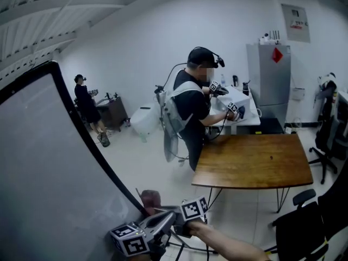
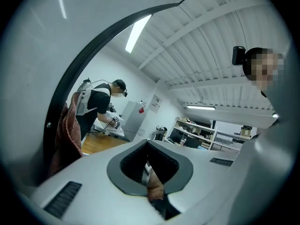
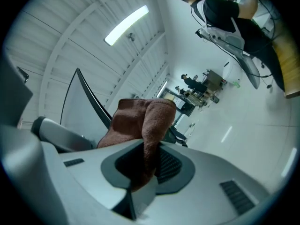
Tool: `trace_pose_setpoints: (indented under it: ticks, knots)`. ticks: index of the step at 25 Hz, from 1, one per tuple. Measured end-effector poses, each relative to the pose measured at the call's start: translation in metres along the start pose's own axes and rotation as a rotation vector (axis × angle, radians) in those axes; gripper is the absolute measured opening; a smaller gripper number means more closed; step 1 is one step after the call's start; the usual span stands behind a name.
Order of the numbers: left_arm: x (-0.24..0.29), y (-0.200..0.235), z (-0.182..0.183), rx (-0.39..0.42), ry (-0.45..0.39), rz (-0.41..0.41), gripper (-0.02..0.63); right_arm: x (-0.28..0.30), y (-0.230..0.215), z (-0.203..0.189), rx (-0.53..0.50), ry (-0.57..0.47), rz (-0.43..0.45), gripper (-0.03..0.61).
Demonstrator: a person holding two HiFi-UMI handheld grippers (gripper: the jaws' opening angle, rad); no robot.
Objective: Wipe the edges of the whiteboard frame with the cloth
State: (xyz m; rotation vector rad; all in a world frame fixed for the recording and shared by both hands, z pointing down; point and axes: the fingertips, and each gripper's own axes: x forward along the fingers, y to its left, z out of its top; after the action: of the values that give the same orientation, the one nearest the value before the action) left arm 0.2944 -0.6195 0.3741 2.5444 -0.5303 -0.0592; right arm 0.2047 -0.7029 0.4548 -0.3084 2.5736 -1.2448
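Nearest first: R gripper [image 3: 143,165] is clamped tight on the brown cloth [image 3: 140,121], which bunches up out of the jaws and is pressed vs the black whiteboard frame [image 2: 91,54], low on the board's right edge. In head view that spot is mostly covered by the gripper bodies and marker cubes, so the exact contact pt is hard to see. L gripper [image 2: 147,165] sits just beside it at the bottom edge of head view. Its jaws are a bit apart w/ nothing gripped; thru the gap there's only a skin-coloured blur, can't tell what. The person's forearm [image 1: 234,247] is cut off at the bottom. The whiteboard [image 1: 43,173] fills the left side, lower part out of frame. Farther back is a wooden table [image 1: 253,159]. A black chair [image 1: 304,227] is cropped at the right edge. A 2nd person [image 1: 190,107] bends over at the table's far left corner, face blurred. Behind stands a grey cabinet [image 1: 267,75]. At the back wall a 3rd person [image 1: 86,102], too small for detail.
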Motion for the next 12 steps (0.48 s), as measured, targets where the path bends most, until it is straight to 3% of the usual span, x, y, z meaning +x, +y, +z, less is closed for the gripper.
trace_pose_setpoints:
  ticks: [5, 12]
  knots:
    - [-0.003, -0.003, -0.004, 0.018, 0.018, -0.018, -0.011, -0.004, 0.002, 0.002, 0.009, -0.13, 0.0, 0.071]
    - [-0.002, 0.008, -0.013, 0.027, 0.056, -0.03, -0.011, -0.022, -0.019, -0.011, 0.115, -0.276, -0.035, 0.071]
